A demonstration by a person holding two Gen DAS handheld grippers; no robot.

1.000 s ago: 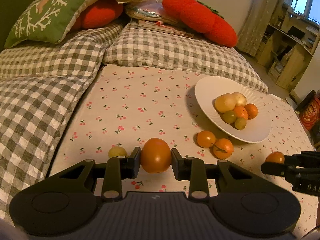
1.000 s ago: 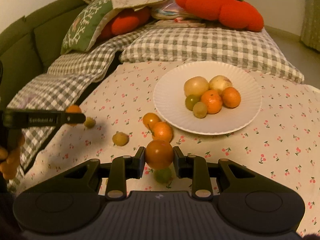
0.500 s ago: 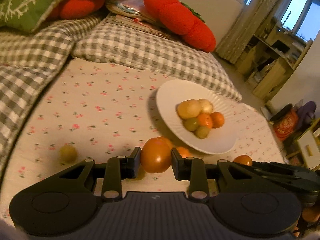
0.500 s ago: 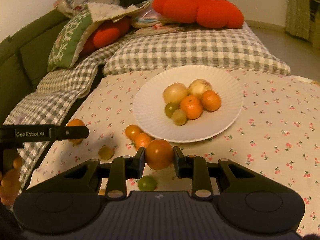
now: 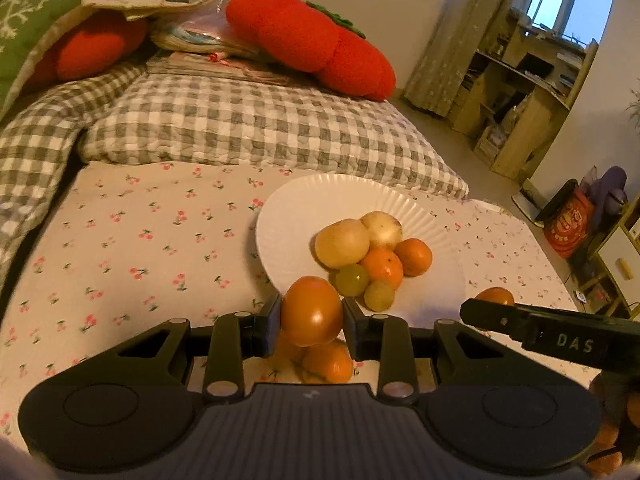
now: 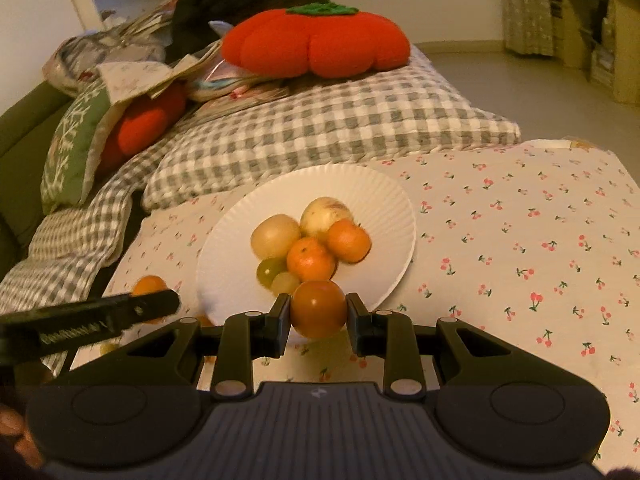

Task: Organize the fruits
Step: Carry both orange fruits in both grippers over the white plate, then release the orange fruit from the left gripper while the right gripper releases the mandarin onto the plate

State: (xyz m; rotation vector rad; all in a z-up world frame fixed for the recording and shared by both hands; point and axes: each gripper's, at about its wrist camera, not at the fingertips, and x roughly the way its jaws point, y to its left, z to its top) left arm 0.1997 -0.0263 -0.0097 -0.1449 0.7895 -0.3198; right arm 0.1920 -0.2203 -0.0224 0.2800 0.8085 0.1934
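Observation:
My left gripper (image 5: 312,316) is shut on an orange tomato (image 5: 311,309), held above the near-left rim of the white paper plate (image 5: 320,196). My right gripper (image 6: 319,314) is shut on another orange tomato (image 6: 319,307), held over the plate's (image 6: 360,188) near rim. The plate holds several fruits: two pale yellow ones (image 6: 275,236), two tangerines (image 6: 311,261) and two green grapes (image 6: 267,270). Two tangerines (image 5: 330,362) lie on the cloth under my left gripper. The right gripper also shows in the left wrist view (image 5: 496,310), the left one in the right wrist view (image 6: 152,300).
The cherry-print cloth (image 6: 520,220) covers the surface. Grey checked cushions (image 5: 240,120) and red pumpkin pillows (image 6: 316,42) lie behind the plate. A green pillow (image 6: 72,140) is at the far left. Wooden shelves (image 5: 520,100) stand at the right.
Both grippers have moved forward toward the plate with their tomatoes. The plate now looks closer and the loose fruits on the cloth have dropped beneath the grippers.

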